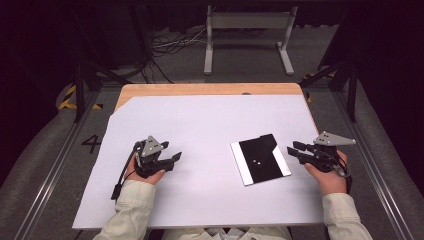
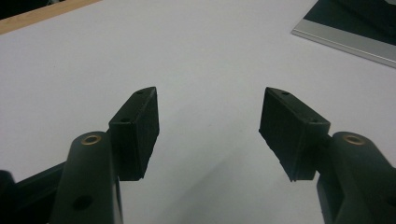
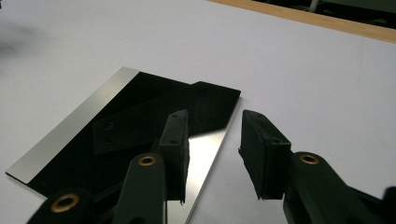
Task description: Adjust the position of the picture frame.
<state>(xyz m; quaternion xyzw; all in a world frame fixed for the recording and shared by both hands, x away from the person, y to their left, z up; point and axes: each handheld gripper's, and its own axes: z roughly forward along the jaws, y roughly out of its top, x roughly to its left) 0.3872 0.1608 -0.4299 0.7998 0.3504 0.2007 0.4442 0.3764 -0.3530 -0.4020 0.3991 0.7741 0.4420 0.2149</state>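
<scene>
A flat, glossy black plate (image 1: 260,159) with silvery strips along two sides lies on the white sheet (image 1: 200,120), right of the middle. My right gripper (image 1: 295,150) rests just right of the plate, pointing left at it. In the right gripper view its jaws (image 3: 215,114) hover over the plate's (image 3: 116,121) near silvery edge, open, with nothing between the pads. My left gripper (image 1: 172,159) sits left of the middle, well away from the plate. Its jaws (image 2: 210,100) are spread wide over bare sheet, and a corner of the plate (image 2: 355,32) shows far ahead to the right.
The white sheet covers most of a wooden table (image 1: 200,89), whose bare edge shows at the back. Beyond the table a white metal stand (image 1: 247,35) and cables (image 1: 165,45) lie on the floor. Black frame legs (image 1: 80,90) stand at both sides.
</scene>
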